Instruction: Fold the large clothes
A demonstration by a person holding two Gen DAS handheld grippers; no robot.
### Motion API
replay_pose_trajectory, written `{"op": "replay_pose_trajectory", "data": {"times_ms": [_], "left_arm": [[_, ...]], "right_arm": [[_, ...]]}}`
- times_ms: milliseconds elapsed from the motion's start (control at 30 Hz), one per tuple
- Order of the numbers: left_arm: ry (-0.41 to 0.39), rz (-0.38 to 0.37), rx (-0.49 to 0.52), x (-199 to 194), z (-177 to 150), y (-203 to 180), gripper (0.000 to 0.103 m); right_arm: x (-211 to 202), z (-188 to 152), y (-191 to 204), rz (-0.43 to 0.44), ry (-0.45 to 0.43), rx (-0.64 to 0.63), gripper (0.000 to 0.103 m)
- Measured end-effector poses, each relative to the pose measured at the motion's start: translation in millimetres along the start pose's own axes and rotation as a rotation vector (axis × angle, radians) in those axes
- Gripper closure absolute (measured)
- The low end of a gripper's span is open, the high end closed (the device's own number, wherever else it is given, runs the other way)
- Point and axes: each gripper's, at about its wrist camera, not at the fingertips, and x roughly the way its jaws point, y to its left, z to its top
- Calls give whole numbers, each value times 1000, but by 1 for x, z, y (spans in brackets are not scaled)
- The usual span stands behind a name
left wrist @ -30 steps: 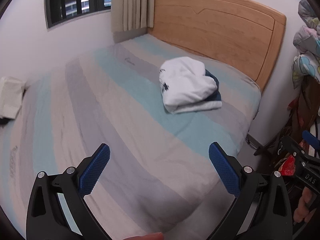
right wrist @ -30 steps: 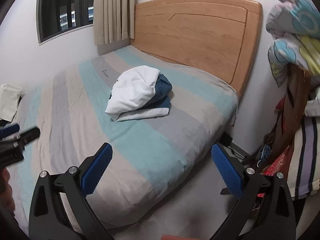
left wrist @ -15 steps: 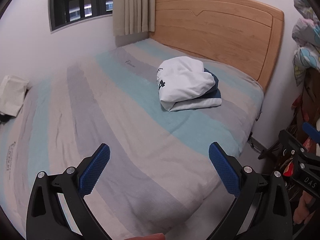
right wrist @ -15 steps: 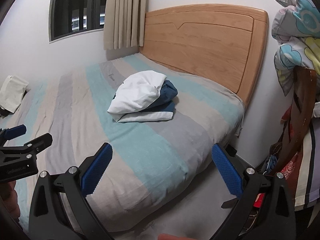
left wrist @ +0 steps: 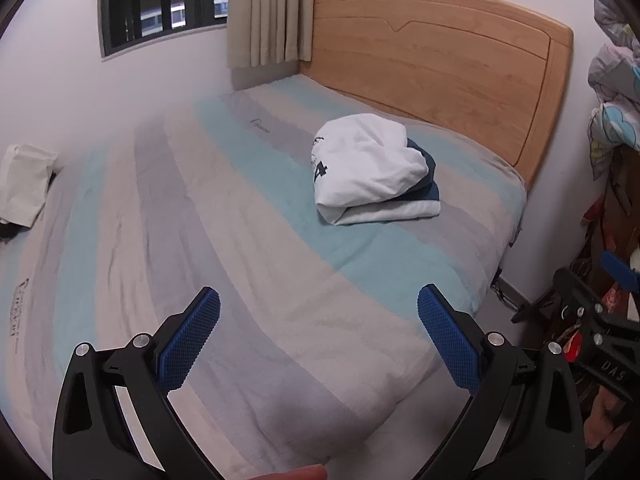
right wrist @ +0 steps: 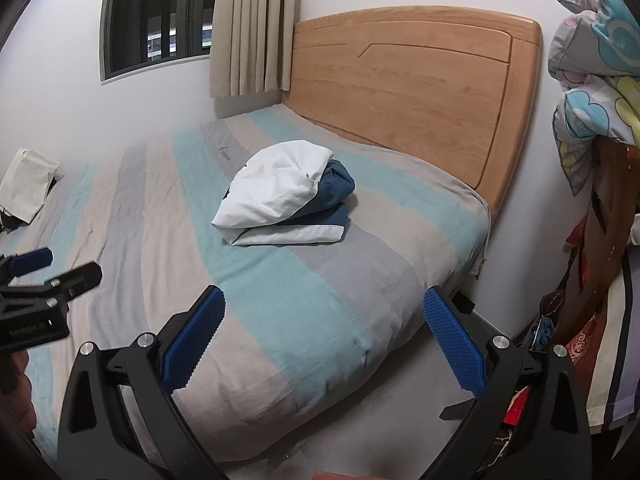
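Note:
A folded white and navy garment (left wrist: 368, 170) lies on the striped bed (left wrist: 180, 240) near the wooden headboard; it also shows in the right wrist view (right wrist: 286, 194). My left gripper (left wrist: 318, 336) is open and empty, held over the bed's near corner, well short of the garment. My right gripper (right wrist: 324, 336) is open and empty above the bed's near edge. The left gripper shows at the left edge of the right wrist view (right wrist: 36, 276), and the right gripper at the right edge of the left wrist view (left wrist: 600, 320).
A wooden headboard (right wrist: 404, 92) stands behind the bed, a window and beige curtain (right wrist: 248, 28) on the far wall. A white cloth (left wrist: 24, 184) lies at the bed's far left. Hanging clothes and bedding (right wrist: 596, 80) crowd the right side.
Both grippers have tilted up and drawn back slightly, so the garment and headboard sit lower in view. Both stay open and empty; the garment has not moved.

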Motion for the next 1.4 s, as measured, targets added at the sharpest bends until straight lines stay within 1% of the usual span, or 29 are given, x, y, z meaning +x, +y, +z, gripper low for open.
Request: {"op": "replay_pose_trajectory", "data": {"times_ms": [100,333,833,933,1000,1200,1400], "left_arm": [[3,-4,6,1,1,1,6],[7,1,2,3,3,5,6],[8,-21,-4,8,5,10,6],[7,-9,1,9,6,8,6],[5,-20,3,10,5,8,6],[0,-13,11,11,7,5,6],[12,-32,3,14,8,4,6]], "right_arm": [[4,1,-3,21,19,0,7],[9,2,-4,17,26,-4,7],[12,8,-5,25,11,-29,7],[13,10,-5,26,9,-29,7],[13,10,-4,25,9,-33,7],[16,16,-4,30,14,-41,7],[19,18,-5,31,13,-43,7]]}}
